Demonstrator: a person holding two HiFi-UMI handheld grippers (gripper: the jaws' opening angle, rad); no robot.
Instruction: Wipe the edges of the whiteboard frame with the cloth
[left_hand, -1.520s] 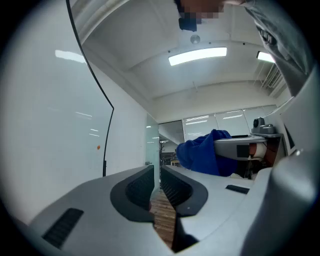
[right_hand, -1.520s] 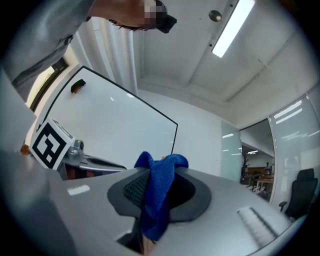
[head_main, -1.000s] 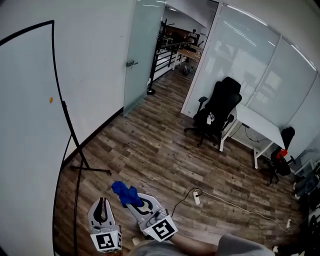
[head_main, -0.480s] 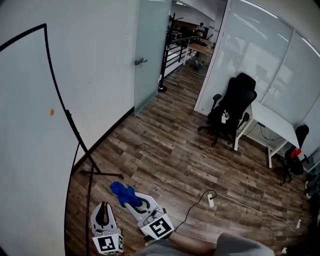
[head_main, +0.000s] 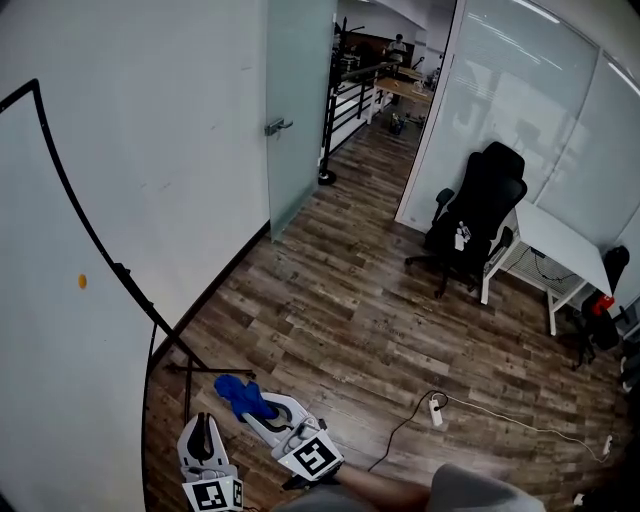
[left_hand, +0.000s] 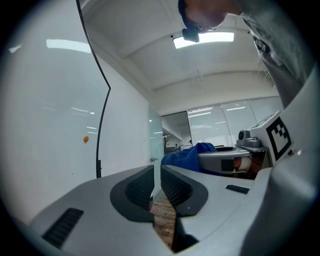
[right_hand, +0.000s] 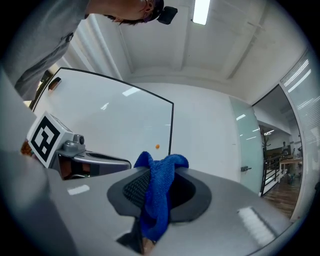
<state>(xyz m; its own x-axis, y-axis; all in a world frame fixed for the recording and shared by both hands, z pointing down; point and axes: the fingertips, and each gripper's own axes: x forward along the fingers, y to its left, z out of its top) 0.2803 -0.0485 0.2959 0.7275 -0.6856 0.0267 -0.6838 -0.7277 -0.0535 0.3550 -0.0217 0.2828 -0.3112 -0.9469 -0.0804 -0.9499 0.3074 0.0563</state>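
Whiteboard frame (head_main: 70, 195) now sits farther left in the head view. Right gripper (head_main: 256, 405) pinches the cloth (head_main: 240, 393), seemingly soft and light, mid-fold, well apart from that frame. Left gripper (head_main: 204, 428) has its jaws pressed together, empty.

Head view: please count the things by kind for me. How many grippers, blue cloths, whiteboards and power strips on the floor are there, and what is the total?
Grippers: 2 (left gripper, right gripper)
Blue cloth: 1
Whiteboard: 1
Power strip: 1
Total: 5
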